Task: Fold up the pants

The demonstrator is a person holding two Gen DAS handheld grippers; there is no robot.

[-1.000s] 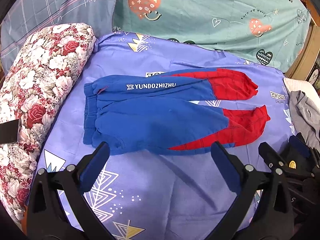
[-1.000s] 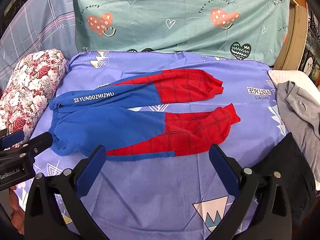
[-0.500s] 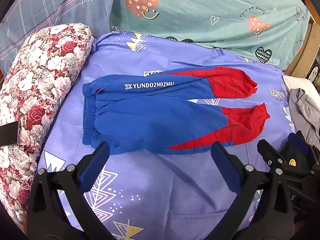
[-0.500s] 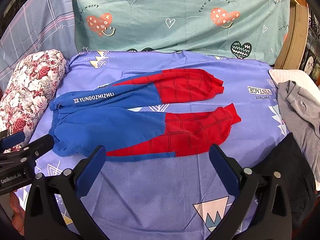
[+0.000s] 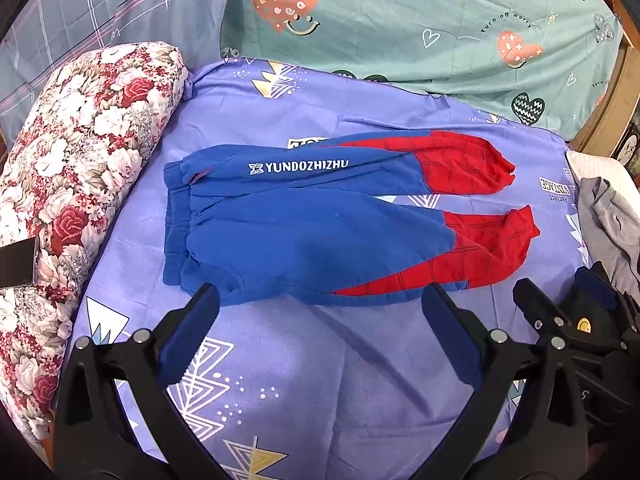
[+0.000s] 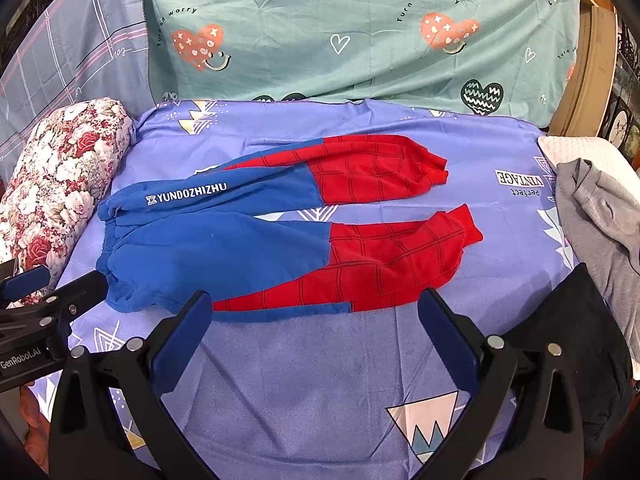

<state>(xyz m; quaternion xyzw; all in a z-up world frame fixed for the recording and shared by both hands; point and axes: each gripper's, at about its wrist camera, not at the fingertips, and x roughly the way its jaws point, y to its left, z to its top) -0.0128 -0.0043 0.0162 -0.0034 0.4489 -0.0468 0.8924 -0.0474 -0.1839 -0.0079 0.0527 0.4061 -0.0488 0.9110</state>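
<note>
Blue and red pants (image 5: 320, 232) (image 6: 248, 252) lie flat on the purple sheet (image 5: 320, 360) (image 6: 320, 360), waistband to the left, both legs pointing right and spread slightly apart. White lettering runs along the far leg. My left gripper (image 5: 320, 300) is open, hovering just in front of the near leg's blue part. My right gripper (image 6: 316, 304) is open too, just in front of the near leg's red lower edge. Neither touches the cloth. The left gripper's tip (image 6: 52, 292) shows at the left edge of the right wrist view; the right gripper's body (image 5: 580, 328) shows in the left wrist view.
A floral rolled quilt (image 5: 72, 184) (image 6: 56, 184) lies along the left. A teal pillow (image 5: 420, 20) (image 6: 360, 32) stands behind. Grey clothing (image 5: 612, 224) (image 6: 600, 232) and a black garment (image 6: 572, 340) lie at the right, beside a wooden bed frame (image 6: 588, 72).
Both grippers have crept slightly forward toward the pants' near edge. The pants have not moved and both grippers stay open.
</note>
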